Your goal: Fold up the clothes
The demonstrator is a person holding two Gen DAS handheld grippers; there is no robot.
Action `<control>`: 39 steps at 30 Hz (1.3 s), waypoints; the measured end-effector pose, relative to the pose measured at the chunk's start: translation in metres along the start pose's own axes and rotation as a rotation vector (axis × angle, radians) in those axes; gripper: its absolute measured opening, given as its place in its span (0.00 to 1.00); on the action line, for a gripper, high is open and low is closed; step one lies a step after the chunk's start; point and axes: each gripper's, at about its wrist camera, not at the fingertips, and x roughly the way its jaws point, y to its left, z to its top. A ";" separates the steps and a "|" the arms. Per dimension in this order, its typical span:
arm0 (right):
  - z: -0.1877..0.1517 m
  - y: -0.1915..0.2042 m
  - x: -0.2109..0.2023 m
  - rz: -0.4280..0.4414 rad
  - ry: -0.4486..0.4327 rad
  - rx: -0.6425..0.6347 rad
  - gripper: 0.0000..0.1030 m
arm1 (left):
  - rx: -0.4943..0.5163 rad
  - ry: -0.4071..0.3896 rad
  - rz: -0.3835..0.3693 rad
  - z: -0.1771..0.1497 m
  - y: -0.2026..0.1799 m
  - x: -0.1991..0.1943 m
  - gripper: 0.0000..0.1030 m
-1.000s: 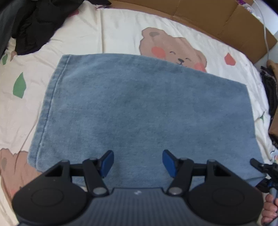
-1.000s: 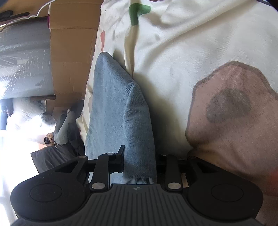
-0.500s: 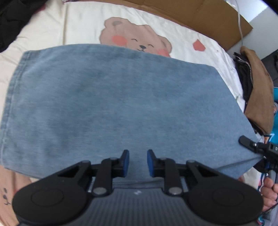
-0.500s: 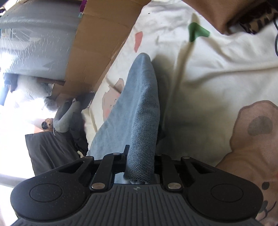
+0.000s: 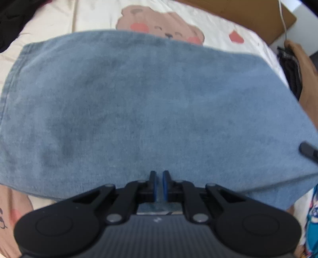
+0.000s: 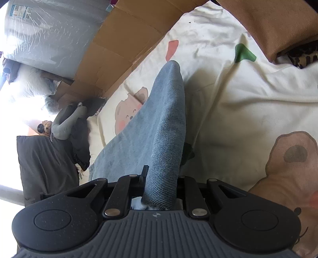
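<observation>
On bear-print sheet [image 5: 95, 17], both tools pinching denim [image 5: 159, 111]

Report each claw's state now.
Left claw: shut on the near edge of the blue denim garment.
Right claw: shut on a fold of it.

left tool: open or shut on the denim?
Shut on the denim. The left tool has its blue pads nearly together, with a strip of the blue fabric's near edge pinched between them.

From the left gripper [image 5: 158, 183] we look close over the denim [image 5: 159, 111]; our right view, rolled sideways, shares the denim and bed [image 6: 238, 103].
</observation>
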 end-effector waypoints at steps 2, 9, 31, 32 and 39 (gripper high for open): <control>-0.002 0.004 -0.001 -0.002 -0.004 -0.017 0.13 | -0.010 -0.014 -0.006 0.010 0.004 -0.004 0.10; -0.005 0.009 -0.001 -0.011 -0.012 -0.046 0.13 | 0.018 -0.005 0.000 0.045 0.007 0.016 0.14; -0.010 0.011 0.000 -0.031 -0.016 -0.081 0.13 | -0.052 -0.122 0.016 0.166 0.005 0.049 0.07; -0.010 0.011 0.001 -0.032 -0.016 -0.081 0.13 | -0.043 -0.124 0.031 0.163 0.006 0.050 0.02; -0.011 0.018 0.001 -0.044 -0.017 -0.104 0.13 | -0.019 -0.104 0.058 0.154 0.002 0.048 0.02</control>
